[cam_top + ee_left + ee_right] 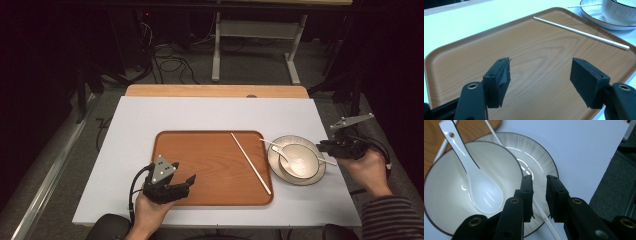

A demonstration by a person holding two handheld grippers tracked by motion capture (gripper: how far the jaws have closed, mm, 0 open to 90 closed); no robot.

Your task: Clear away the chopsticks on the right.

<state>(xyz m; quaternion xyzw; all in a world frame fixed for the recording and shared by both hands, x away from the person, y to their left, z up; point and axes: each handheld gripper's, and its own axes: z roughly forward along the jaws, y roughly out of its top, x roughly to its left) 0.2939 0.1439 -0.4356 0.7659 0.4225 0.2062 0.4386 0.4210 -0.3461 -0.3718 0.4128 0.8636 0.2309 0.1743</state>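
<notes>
A wooden tray [200, 165] lies in the middle of the white table, with one white chopstick [250, 162] slanting across its right side. My left gripper [187, 182] hovers over the tray's near left corner, jaws wide open and empty [540, 75]. To the tray's right, a white bowl [300, 160] stands on a striped plate [272, 165] and holds a white spoon [476, 182]. A second chopstick [549, 222] rests across the plate under the bowl's side. My right gripper [539, 182] hangs over the plate's right rim, above that chopstick, its jaws a narrow gap apart and not pressing on anything.
The table's right edge [345, 190] runs close beside the right gripper, with grey floor below. A wooden strip [215, 91] borders the table's far side. Cables and a white desk frame [216, 50] stand on the floor beyond.
</notes>
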